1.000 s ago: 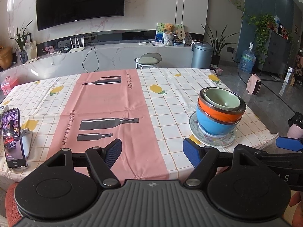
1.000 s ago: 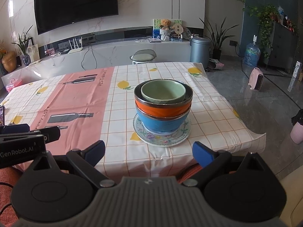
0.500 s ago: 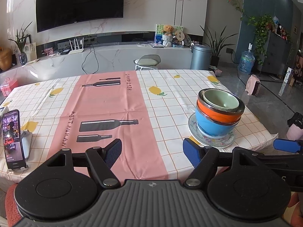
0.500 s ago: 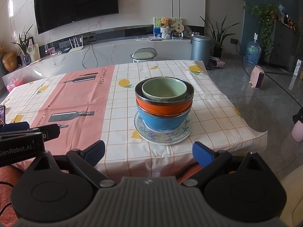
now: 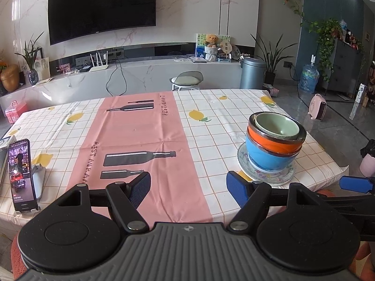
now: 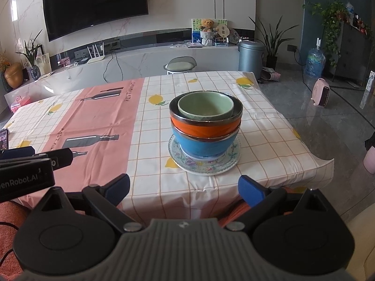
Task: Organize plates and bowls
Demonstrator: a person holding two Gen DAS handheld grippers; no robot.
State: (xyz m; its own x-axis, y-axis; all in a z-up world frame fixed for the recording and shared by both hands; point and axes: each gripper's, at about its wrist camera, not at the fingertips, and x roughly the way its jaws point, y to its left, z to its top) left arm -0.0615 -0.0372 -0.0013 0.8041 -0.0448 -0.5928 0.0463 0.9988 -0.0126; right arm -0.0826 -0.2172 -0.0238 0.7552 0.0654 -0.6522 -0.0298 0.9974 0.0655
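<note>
A stack stands on the table's right side: a green bowl (image 6: 205, 107) sits inside an orange bowl (image 6: 206, 128), which sits in a blue bowl (image 6: 204, 145) on a floral plate (image 6: 206, 165). The stack also shows in the left wrist view (image 5: 275, 140). My right gripper (image 6: 184, 188) is open and empty, at the table's near edge just short of the stack. My left gripper (image 5: 188, 190) is open and empty, over the near edge to the left of the stack. The left gripper's side (image 6: 25, 166) shows in the right wrist view.
A phone on a stand (image 5: 21, 175) is at the table's near left. The checked tablecloth with a pink centre strip (image 5: 140, 135) covers the table. A stool (image 5: 186, 82) stands beyond the far edge. The table's right edge (image 6: 311, 149) drops to the floor.
Both grippers have drawn back and risen slightly from the table. The stack has not moved. Both stay open.
</note>
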